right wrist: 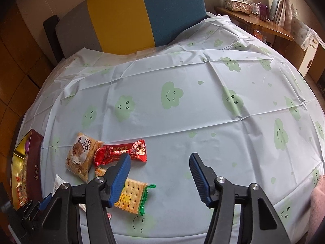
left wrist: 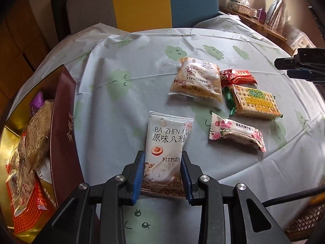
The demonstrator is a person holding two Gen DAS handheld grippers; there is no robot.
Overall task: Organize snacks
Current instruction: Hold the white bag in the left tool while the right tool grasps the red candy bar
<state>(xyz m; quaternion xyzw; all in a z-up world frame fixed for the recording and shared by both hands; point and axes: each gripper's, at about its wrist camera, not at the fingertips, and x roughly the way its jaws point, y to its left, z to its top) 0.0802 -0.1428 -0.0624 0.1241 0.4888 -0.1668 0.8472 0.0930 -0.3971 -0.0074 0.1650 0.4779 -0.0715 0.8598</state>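
Creased plastic tablecloth (right wrist: pixel 203 109), left tongs (left wrist: pixel 162 174) pinching glossy flat white packet (left wrist: pixel 165 150)

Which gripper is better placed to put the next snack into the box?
Left. The left gripper is shut on the white packet, and the box lies beside it. The right gripper is open, holding nothing.

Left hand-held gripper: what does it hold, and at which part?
The left hand-held gripper holds the white Ba Zhen Gao packet by its lower half, one finger at each side edge.
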